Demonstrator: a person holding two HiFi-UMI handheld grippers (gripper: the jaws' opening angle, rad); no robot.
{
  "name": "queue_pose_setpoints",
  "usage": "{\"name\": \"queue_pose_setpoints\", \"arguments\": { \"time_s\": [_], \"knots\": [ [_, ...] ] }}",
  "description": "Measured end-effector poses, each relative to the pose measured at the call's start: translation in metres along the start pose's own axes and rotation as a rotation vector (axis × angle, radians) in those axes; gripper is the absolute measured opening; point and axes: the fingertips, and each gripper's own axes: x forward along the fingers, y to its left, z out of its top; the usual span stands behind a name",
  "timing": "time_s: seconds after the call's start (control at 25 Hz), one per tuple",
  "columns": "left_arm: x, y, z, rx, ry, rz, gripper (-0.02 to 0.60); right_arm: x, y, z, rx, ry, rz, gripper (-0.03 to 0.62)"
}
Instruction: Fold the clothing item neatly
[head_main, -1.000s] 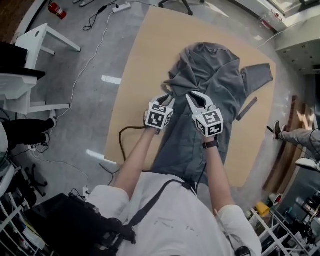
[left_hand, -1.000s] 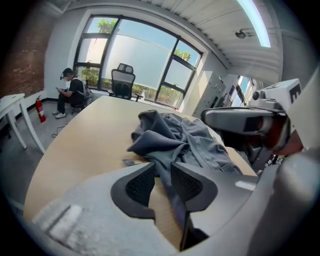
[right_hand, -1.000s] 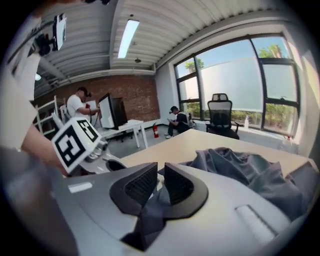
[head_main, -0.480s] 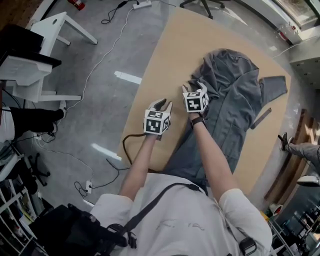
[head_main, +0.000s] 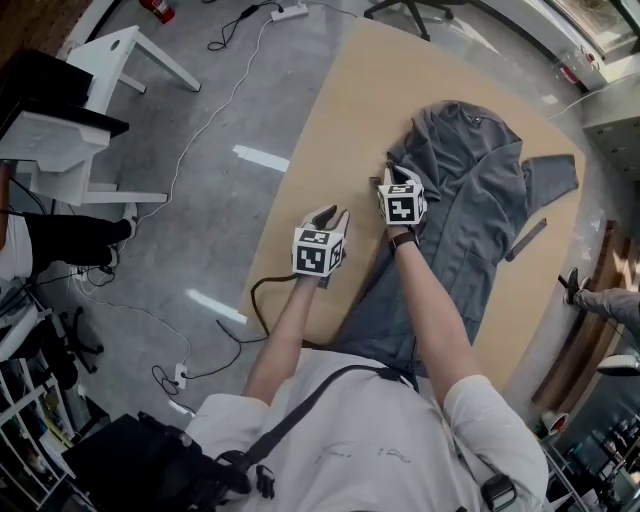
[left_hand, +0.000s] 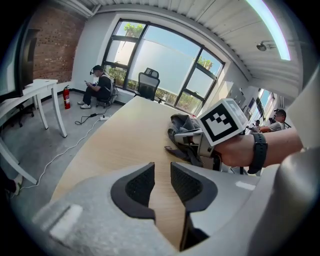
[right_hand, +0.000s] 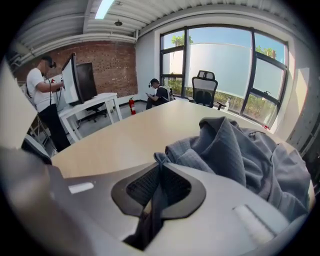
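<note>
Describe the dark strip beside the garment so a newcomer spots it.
On the large tan wooden table, a crumpled grey cloth garment lies. Off its right edge, below the spread sleeve, sits a narrow dark grey strip: the only straight, flat piece there.

Premises: an open-plan office or lab workroom in a converted industrial building.

Evidence noted:
- One wall is bare brick wall. A full-height run of dark-framed windows looks out on greenery.
- The ceiling is ribbed, with a strip light.
- The concrete floor is polished. A cable and a power strip lie loose on it.
- A large wooden table has a mesh-backed office chair at its far end.
- White desks stand along the side, one carrying a large monitor with a standing person at it.
- A fire extinguisher stands on the floor near a seated person.
</note>
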Motion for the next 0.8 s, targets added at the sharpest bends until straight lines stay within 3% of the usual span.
{"name": "queue_pose_setpoints", "arguments": {
  "time_s": [0.24,0.4,0.48,0.56,0.68,0.72,0.8],
  "knots": [
    [-0.001,-0.02,0.016,0.016,-0.035,-0.015,0.106,-0.094,-0.013,0.056,0.194,-0.3,0.177,0.023],
    [-0.004,-0.039,0.028,0.039,-0.055,-0.028,0.106,-0.193,-0.073,0.089,0.44,-0.523,0.211,0.025],
    [-0.002,-0.051,0.03,0.047,-0.06,-0.037,0.106,-0.23,-0.122,0.077,0.551,-0.583,0.137,0.025],
    [0.004,-0.067,0.031,0.058,-0.058,-0.053,0.106,-0.247,-0.176,0.043,0.647,-0.589,0.009,0.025],
    [0.011,-0.091,0.025,0.089,-0.033,-0.083,0.106,-0.237,-0.23,-0.033,0.762,-0.505,-0.155,0.029],
    [0.012,-0.1,0.021,0.097,-0.023,-0.093,0.106,-0.23,-0.239,-0.058,0.775,-0.454,-0.193,0.05],
    [0.015,-0.115,0.015,0.118,-0.007,-0.109,0.106,-0.22,-0.245,-0.1,0.766,-0.362,-0.241,0.153]
  ]
}}
